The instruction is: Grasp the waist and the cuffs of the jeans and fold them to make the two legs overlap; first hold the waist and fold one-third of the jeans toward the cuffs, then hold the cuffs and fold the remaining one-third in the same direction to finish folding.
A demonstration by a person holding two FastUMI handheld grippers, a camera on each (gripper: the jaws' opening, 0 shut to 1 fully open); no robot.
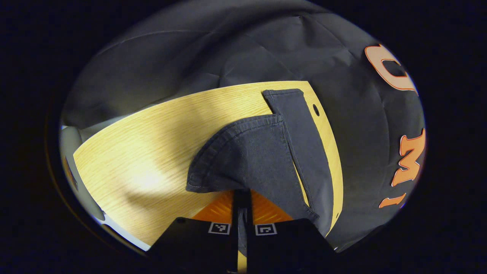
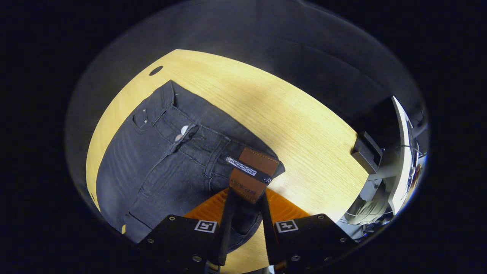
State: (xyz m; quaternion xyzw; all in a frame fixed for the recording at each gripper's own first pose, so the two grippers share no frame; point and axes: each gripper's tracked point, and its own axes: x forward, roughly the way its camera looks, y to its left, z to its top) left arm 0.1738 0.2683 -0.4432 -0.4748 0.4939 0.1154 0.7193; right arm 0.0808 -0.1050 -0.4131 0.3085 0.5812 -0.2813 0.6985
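Dark grey jeans lie on the wooden table (image 1: 152, 152). In the left gripper view, my left gripper (image 1: 242, 196) is shut on the hemmed cuff (image 1: 247, 152) of one leg, which is lifted and bulges toward the camera. The other leg (image 1: 300, 129) lies flat beneath it and reaches the table's far edge. In the right gripper view, the waist (image 2: 171, 152) faces me with its button (image 2: 184, 130) and a brown leather patch (image 2: 253, 173). My right gripper (image 2: 246, 198) is shut on the waistband at that patch, and this corner is raised off the table (image 2: 296, 125).
A round hole (image 1: 315, 110) pierces the tabletop near the flat leg's end, and a round hole (image 2: 156, 70) lies beyond the waist. A black box (image 2: 365, 150) and white equipment (image 2: 399, 163) stand at the table's right edge. Black cloth walls surround the table.
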